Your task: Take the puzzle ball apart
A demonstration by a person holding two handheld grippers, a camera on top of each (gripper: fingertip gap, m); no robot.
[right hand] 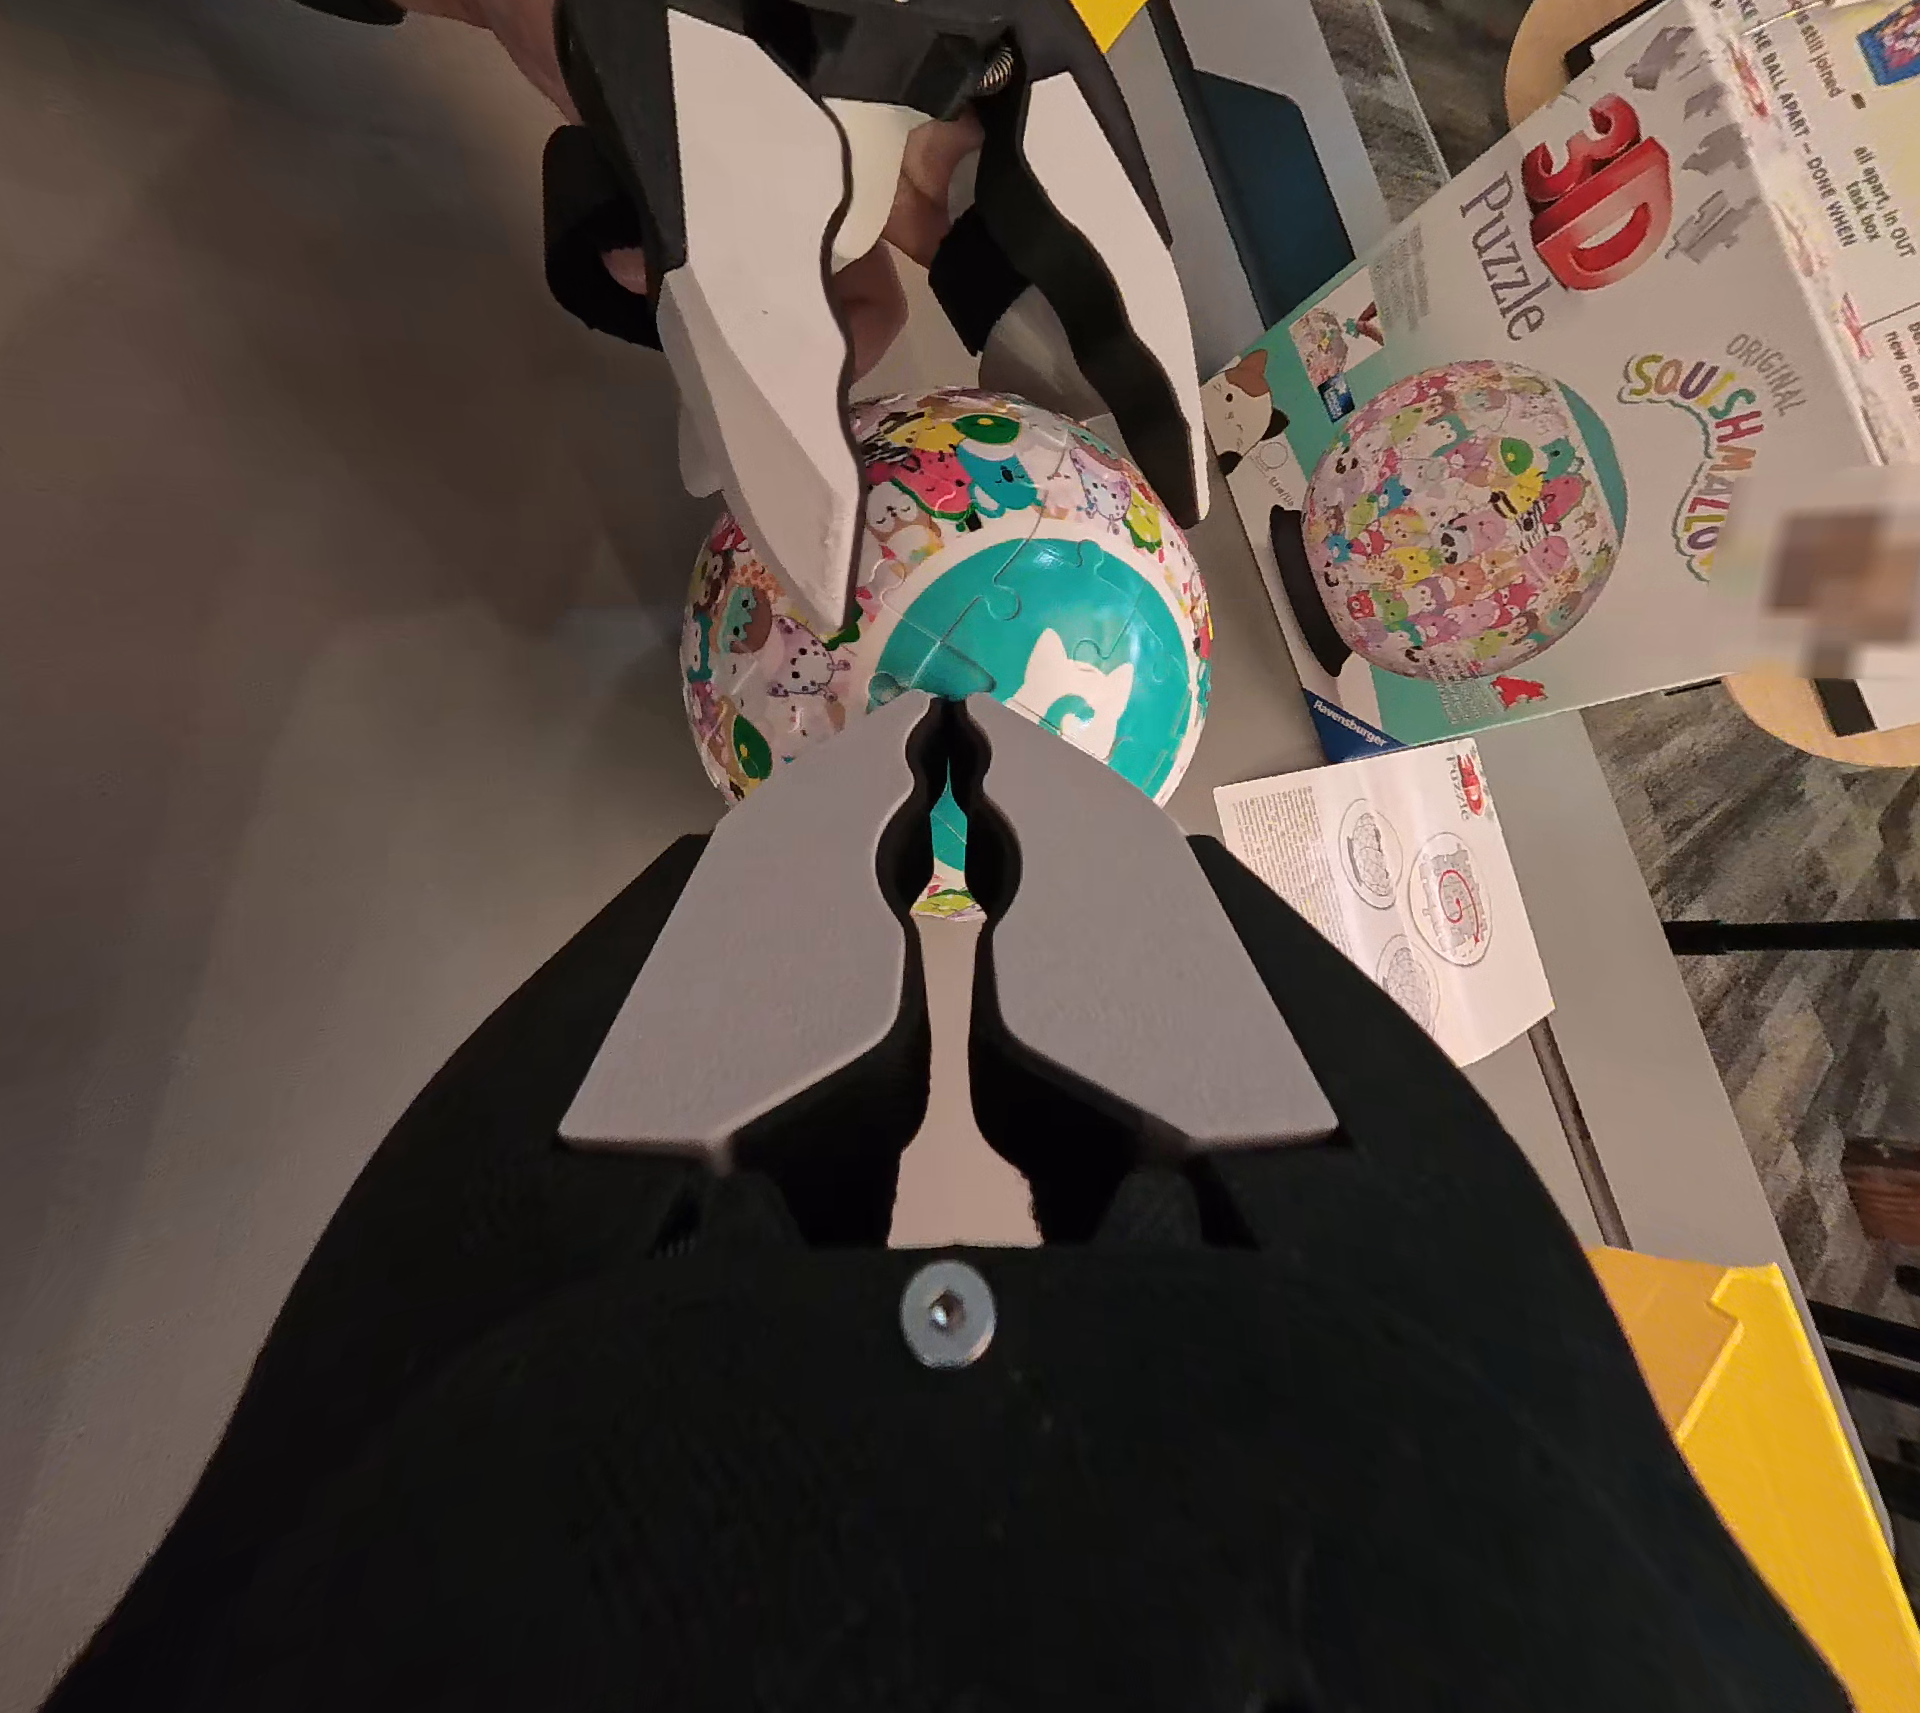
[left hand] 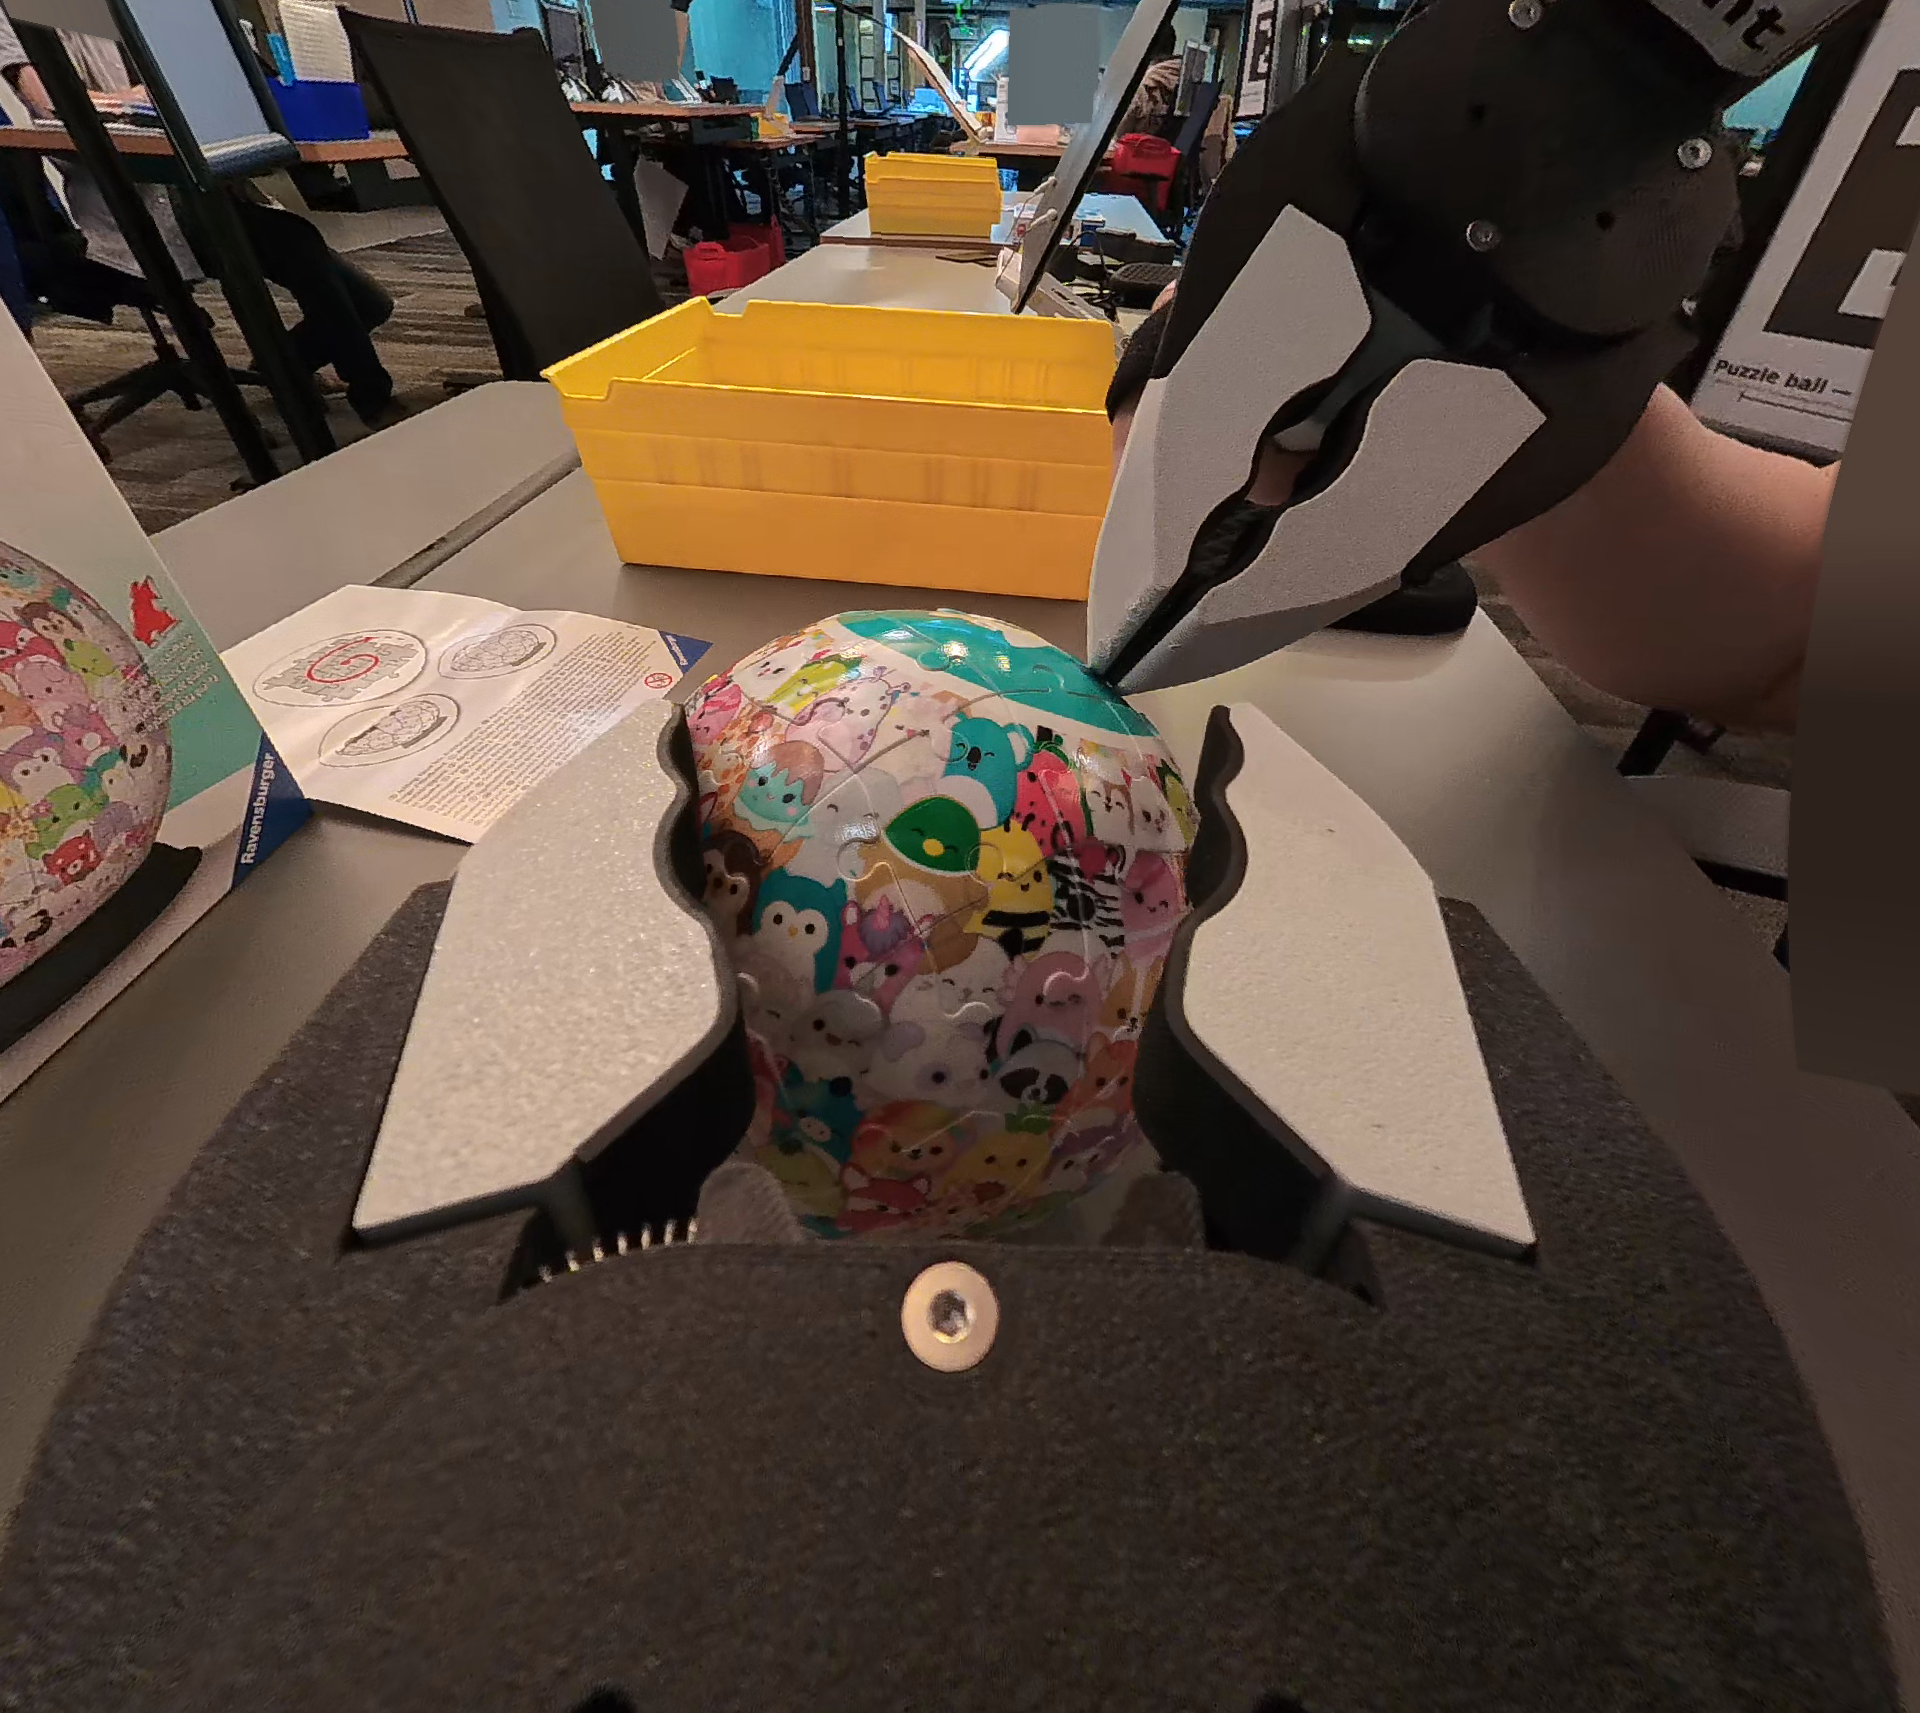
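The puzzle ball (left hand: 935, 915) is a colourful sphere of cartoon animals with a teal cap on top, and it rests on the grey table (left hand: 1455, 780). My left gripper (left hand: 945, 718) is shut on the ball, one finger on each side. It shows from the front in the right wrist view (right hand: 1013, 557), straddling the ball (right hand: 1081, 624). My right gripper (right hand: 948, 702) is shut, with its tips touching the teal cap. In the left wrist view it (left hand: 1117, 676) comes down from the upper right onto the cap's far edge. I cannot tell whether a piece is pinched.
A stack of yellow bins (left hand: 831, 458) stands just behind the ball. The puzzle's box (left hand: 104, 780) stands at the left, with an instruction leaflet (left hand: 468, 707) lying flat beside it. The right wrist view shows the box (right hand: 1558, 468), the leaflet (right hand: 1382, 894) and another yellow bin (right hand: 1766, 1455). My two grippers' fingertips are within a few centimetres of each other.
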